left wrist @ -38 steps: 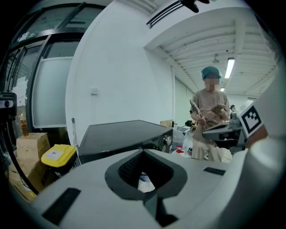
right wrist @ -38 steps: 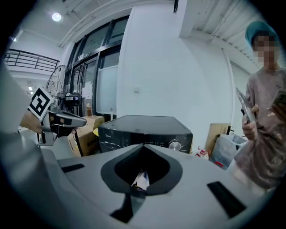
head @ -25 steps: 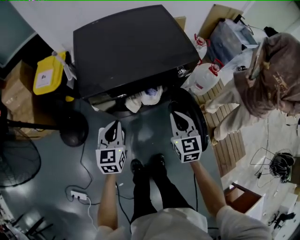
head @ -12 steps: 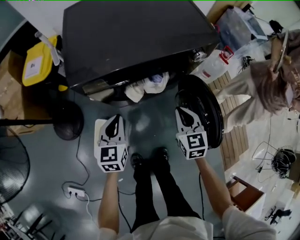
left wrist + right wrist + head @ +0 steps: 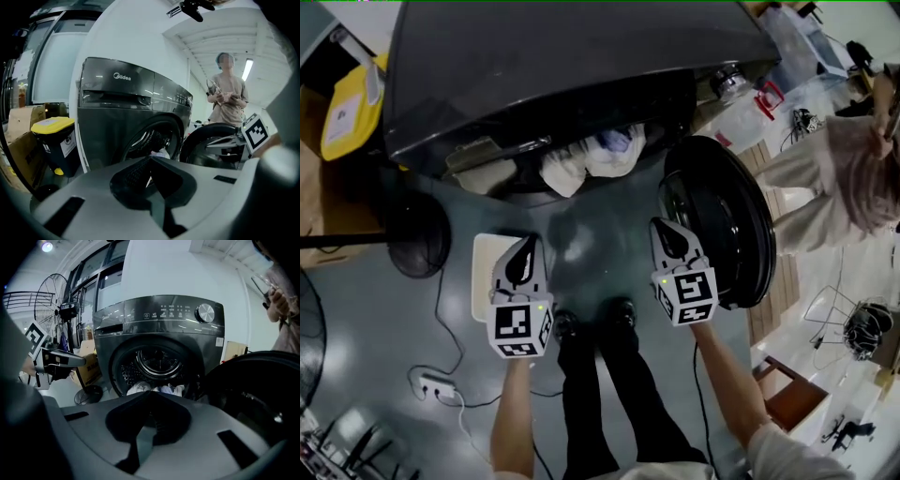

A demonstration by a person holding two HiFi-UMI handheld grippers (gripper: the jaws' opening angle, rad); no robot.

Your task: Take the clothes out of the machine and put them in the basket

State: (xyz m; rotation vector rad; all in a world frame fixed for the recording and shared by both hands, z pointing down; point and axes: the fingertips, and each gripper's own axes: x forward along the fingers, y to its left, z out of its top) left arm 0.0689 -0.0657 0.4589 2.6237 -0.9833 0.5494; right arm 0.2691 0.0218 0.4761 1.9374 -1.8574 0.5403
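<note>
Pointing closed jaws at the machine [image 5: 572,66], why?
— Nothing is grasped: the left gripper [image 5: 529,244] and right gripper [image 5: 662,229] hang near its open door [image 5: 724,217], lined up; the clothes [image 5: 591,159] lie farther, in the drum's mouth.

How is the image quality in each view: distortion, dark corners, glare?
Head view: dim, the washing machine bulges with wide-angle distortion, pale glare on the floor. Left gripper view: strong fisheye curving, black corners. Right gripper view: black corners too, yet the clothes look fairly sharp.

White clothes [image 5: 586,161] in the open machine [image 5: 562,66] mouth
</note>
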